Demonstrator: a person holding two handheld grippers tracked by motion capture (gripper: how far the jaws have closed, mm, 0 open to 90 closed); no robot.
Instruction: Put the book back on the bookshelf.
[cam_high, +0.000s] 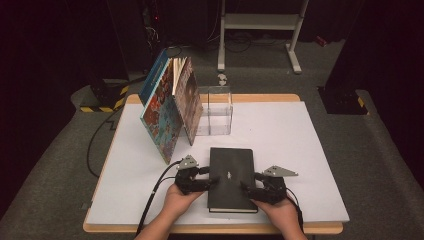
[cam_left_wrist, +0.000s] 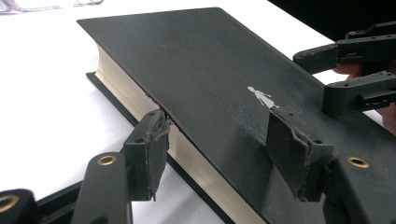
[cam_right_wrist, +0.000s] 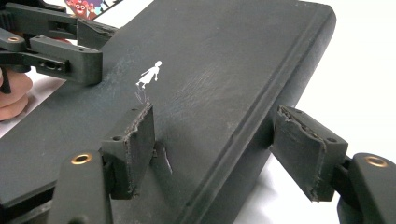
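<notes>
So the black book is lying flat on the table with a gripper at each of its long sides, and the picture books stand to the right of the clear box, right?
Not quite. The high view shows the picture books standing to the left of the clear box. The rest holds: black book flat, left gripper and right gripper at its long sides.

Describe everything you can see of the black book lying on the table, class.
The black book is a thick hardback with a matt, slightly scuffed cover bearing a small white figure at its middle. Its page edges look pale cream. It lies flat and closed on the white table, near the front edge. The left gripper straddles its page-edge side, one jaw on the cover, one beside the pages; the right gripper straddles the rounded spine side likewise.
</notes>
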